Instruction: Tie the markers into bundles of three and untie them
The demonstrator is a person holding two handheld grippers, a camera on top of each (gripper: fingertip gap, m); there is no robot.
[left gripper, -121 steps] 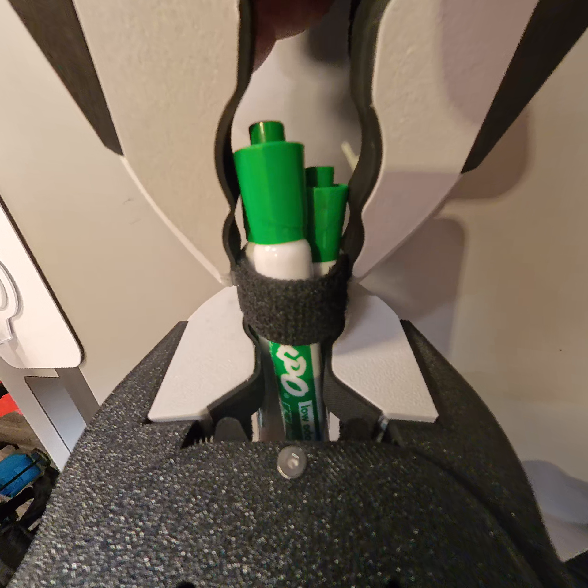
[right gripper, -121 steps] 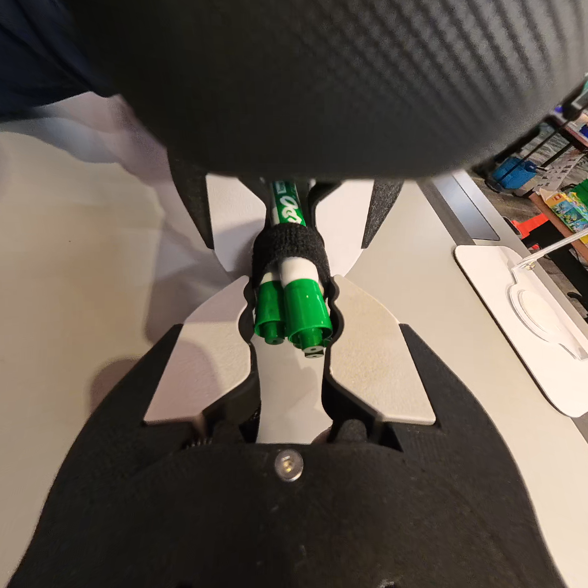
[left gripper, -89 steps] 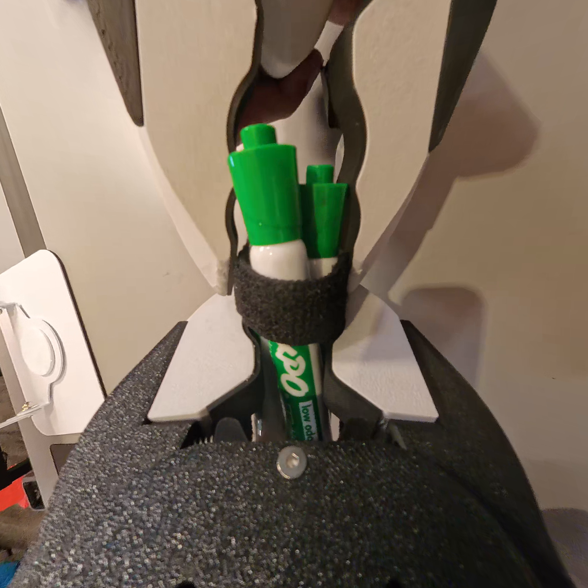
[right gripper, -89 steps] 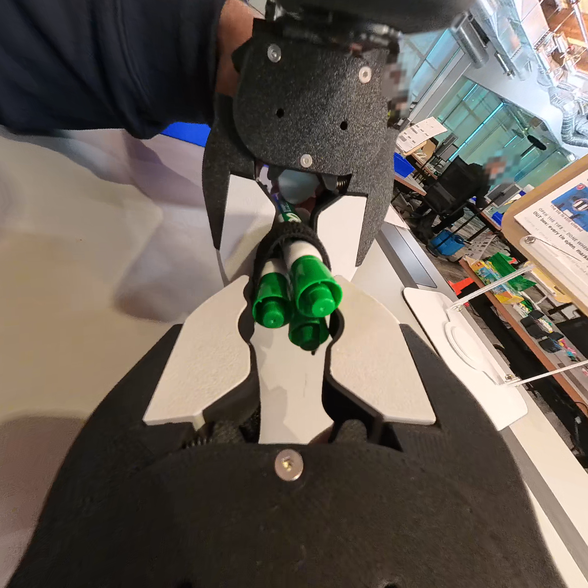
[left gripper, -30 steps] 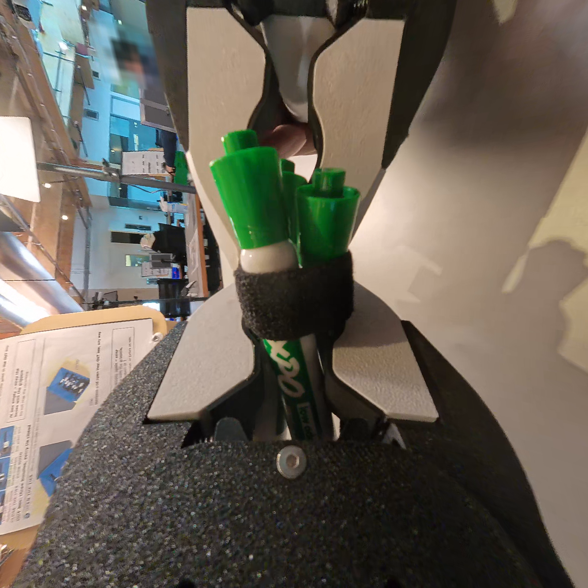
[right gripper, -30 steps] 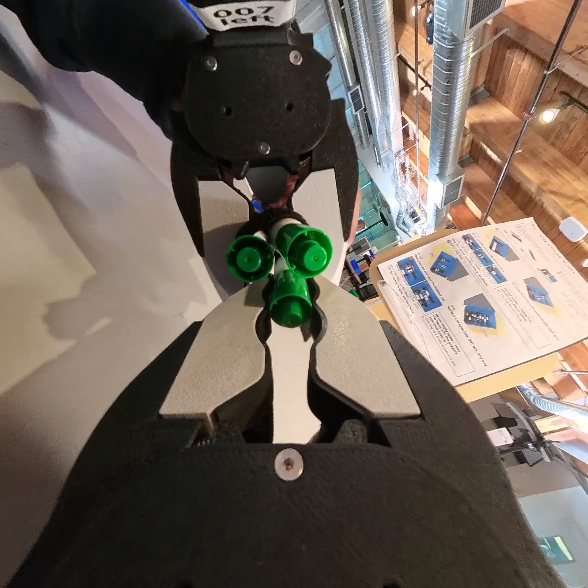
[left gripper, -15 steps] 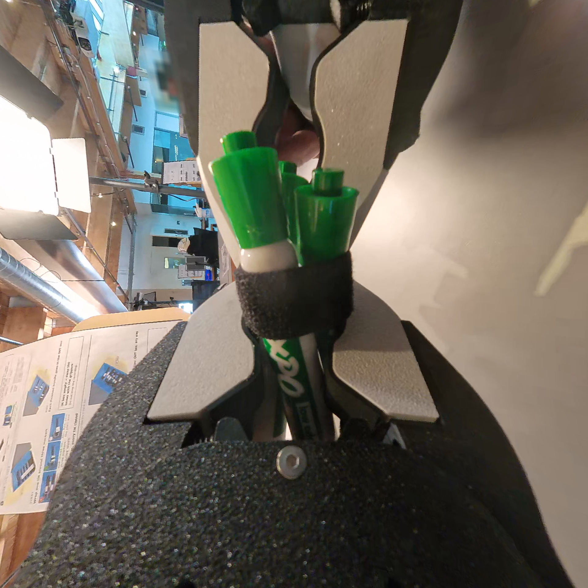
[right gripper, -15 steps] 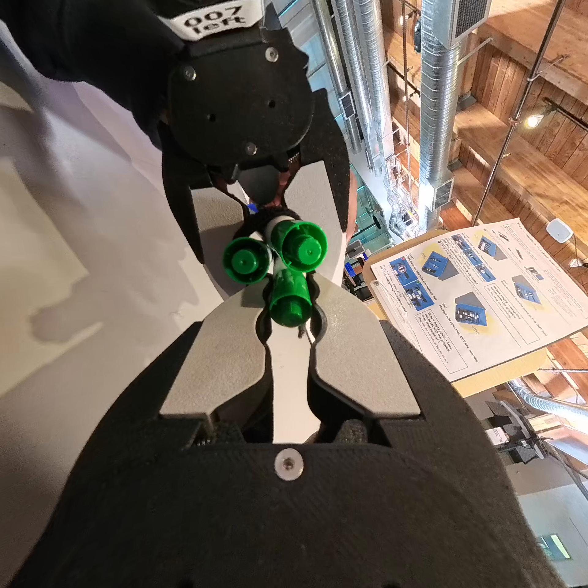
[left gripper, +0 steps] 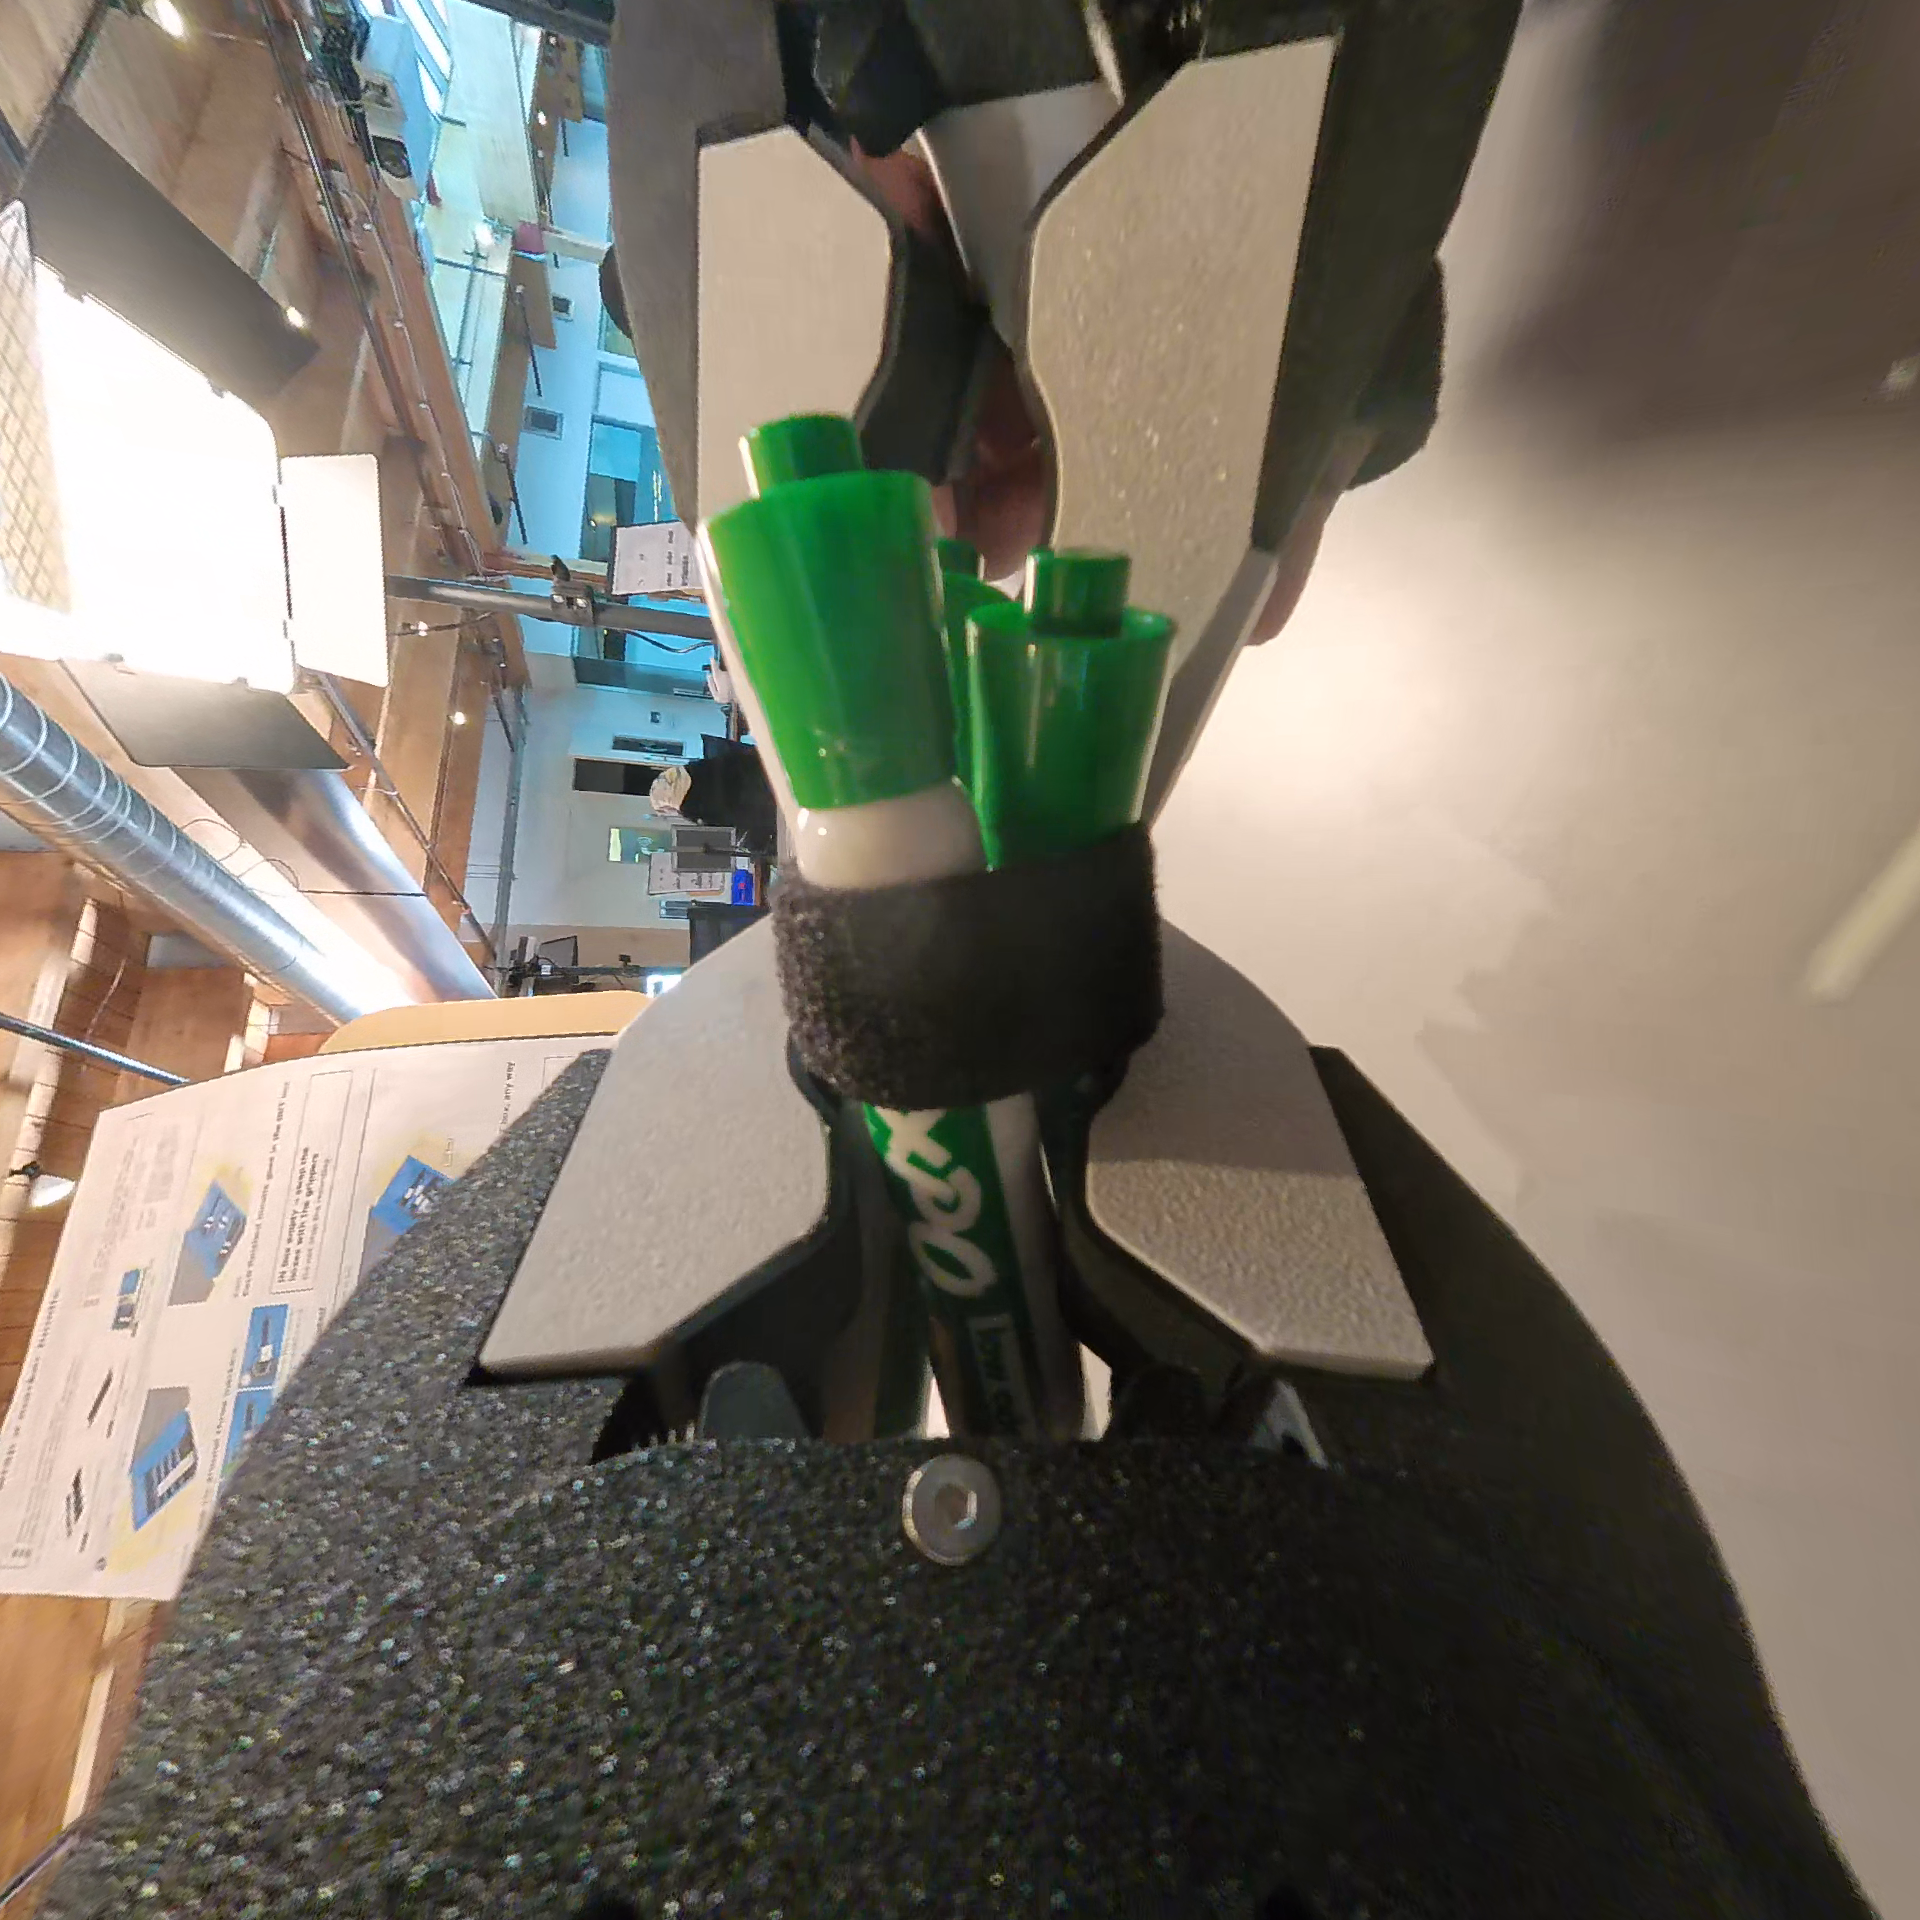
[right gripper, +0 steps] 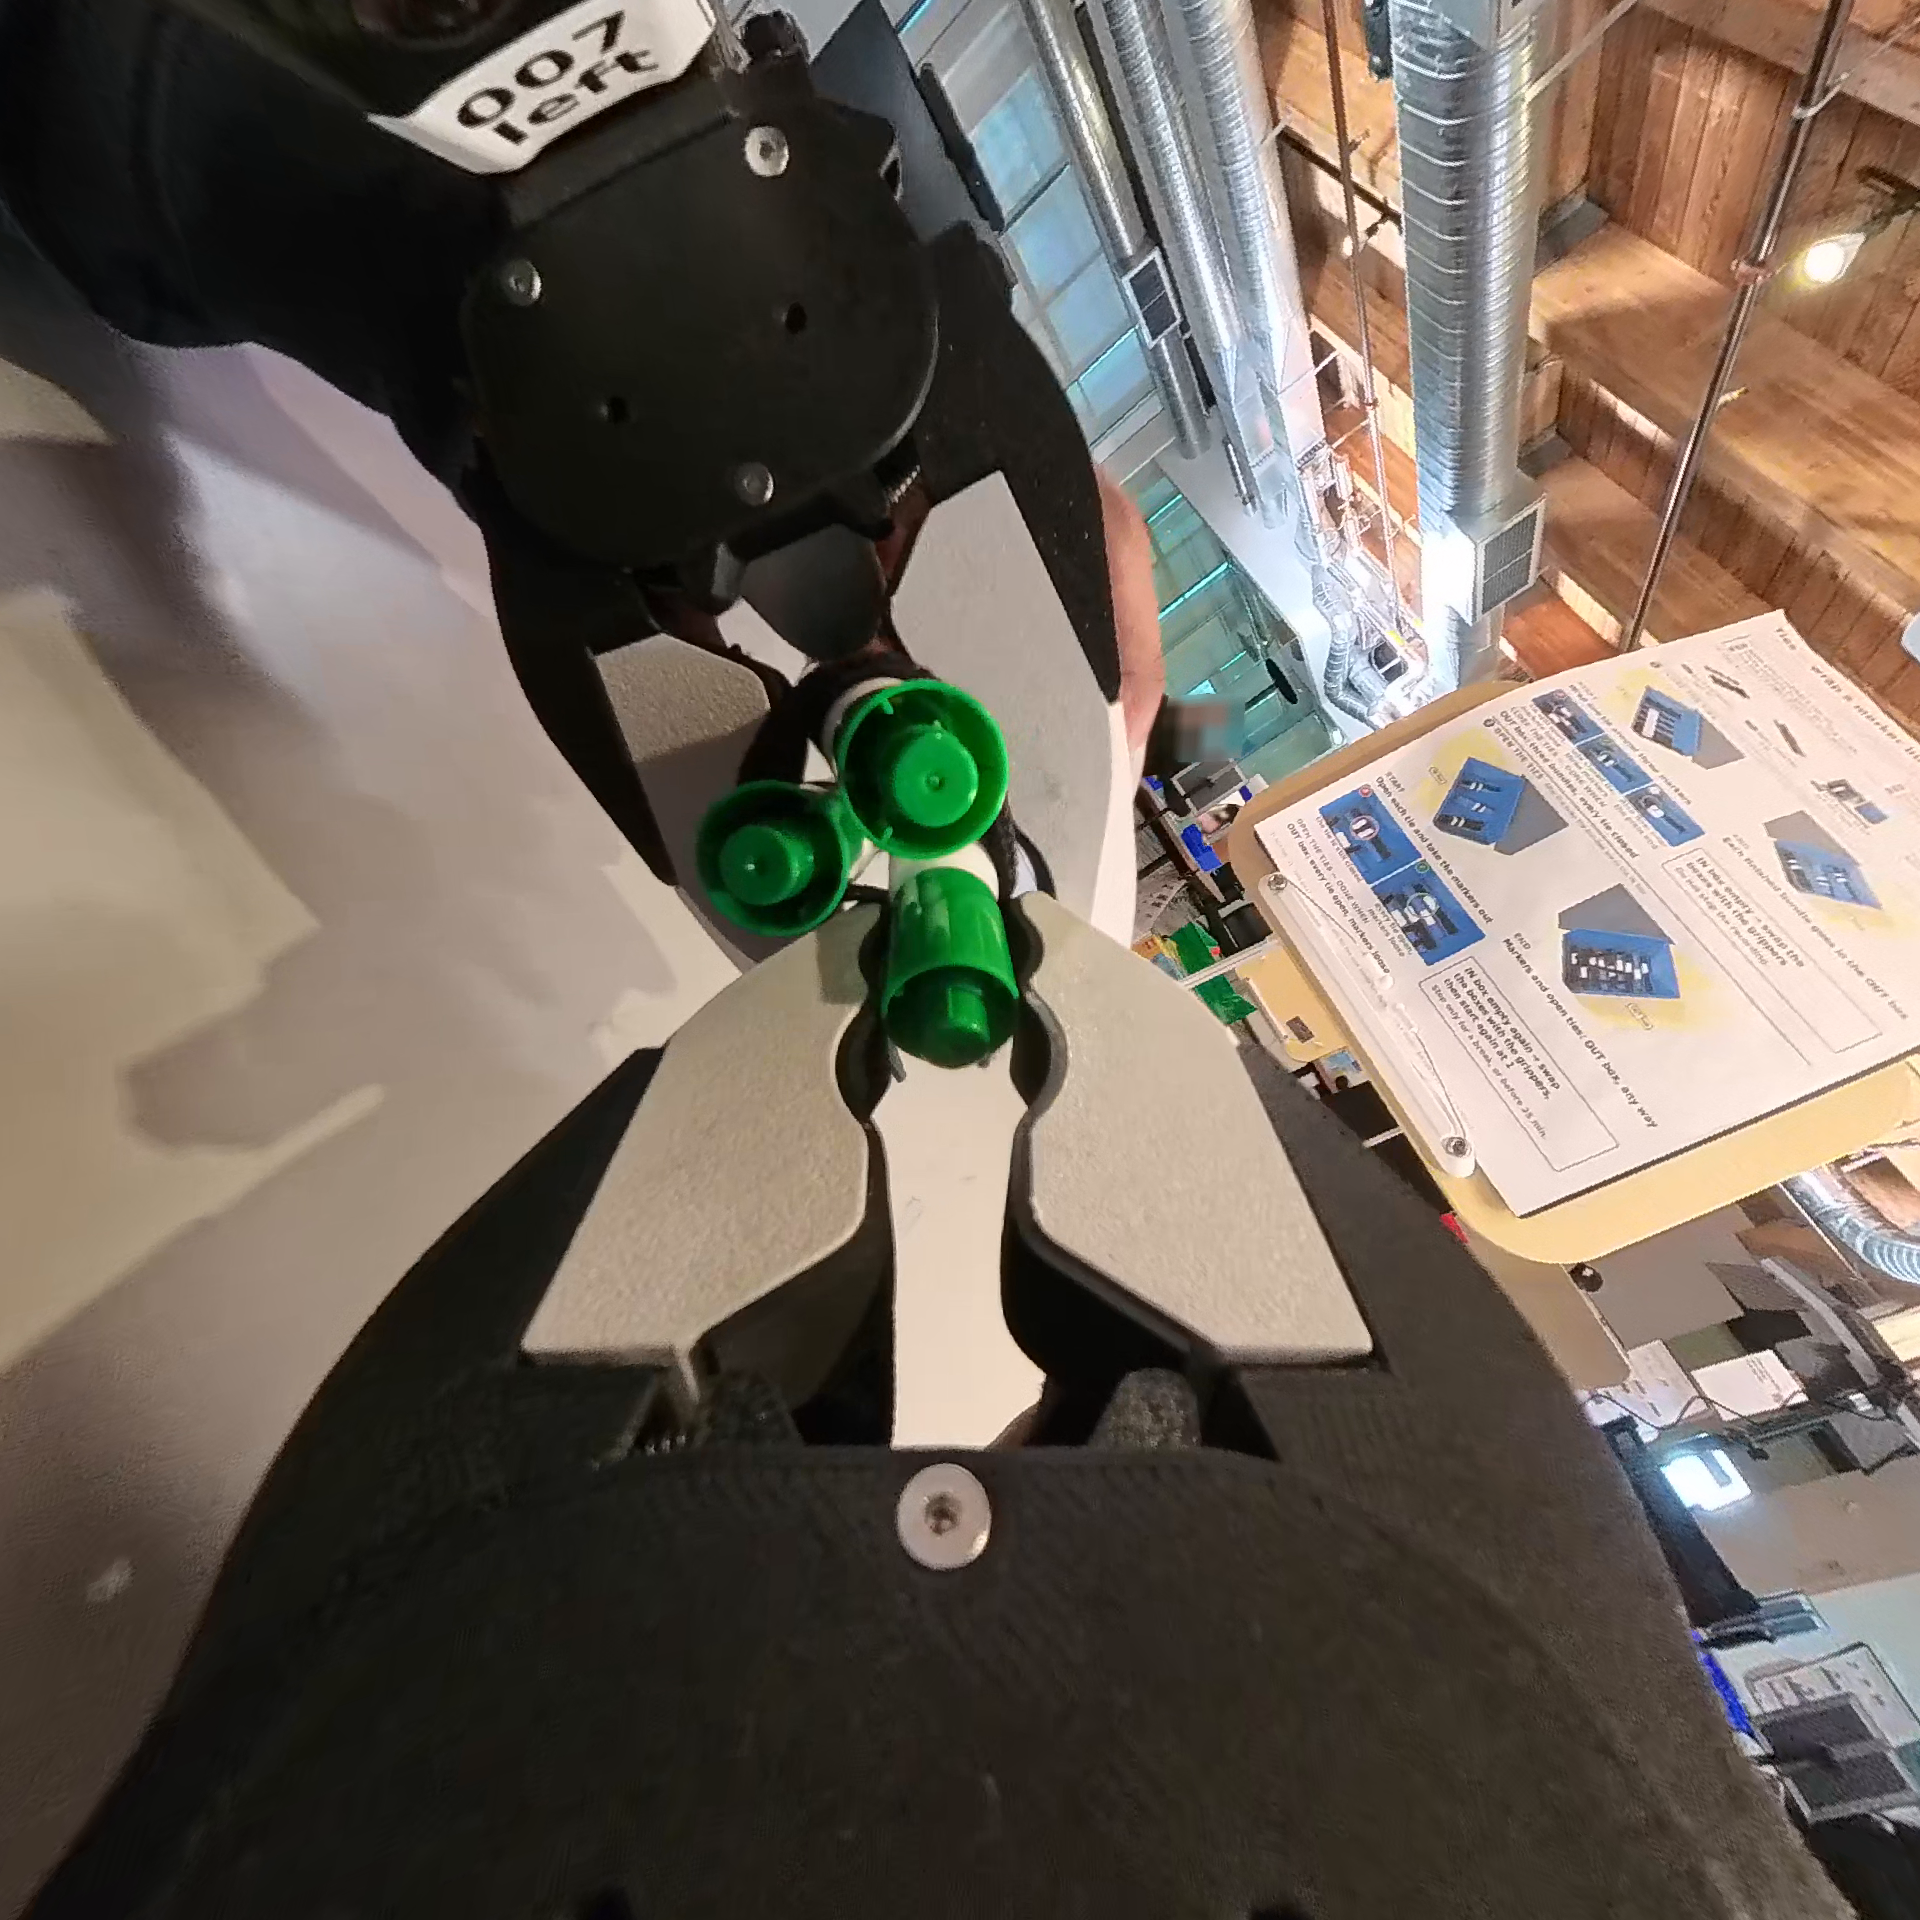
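At the left, the left tongs (left gripper: 961, 1039) clamp a bundle of three green-capped markers (left gripper: 914, 727) around their white barrels, right at the black hook-and-loop strap (left gripper: 966, 987) that binds them. The caps stick out forward beyond the tips, and the bundle is lifted clear of the pale surface (left gripper: 1610, 727).

Facing them, the right tongs (right gripper: 940, 1023) pinch the lowest marker's green cap (right gripper: 940, 987) between their notched tips. The other two caps sit just above and to the left, outside that pinch. Off to the right, an instruction sheet on a tan board (right gripper: 1621, 935) stands well apart from the work.

If the right tongs are meant to draw that marker out, the cap could pop off, since the pinch is on the cap rather than the barrel. A strap that grips tightly would make this more likely, dragging the neighbouring markers forward as well. If the strap must be opened first, its free end is hidden behind the caps, so a reach for it could snag a marker. A twist between the two tongs could also skew the bundle out of the left hold.
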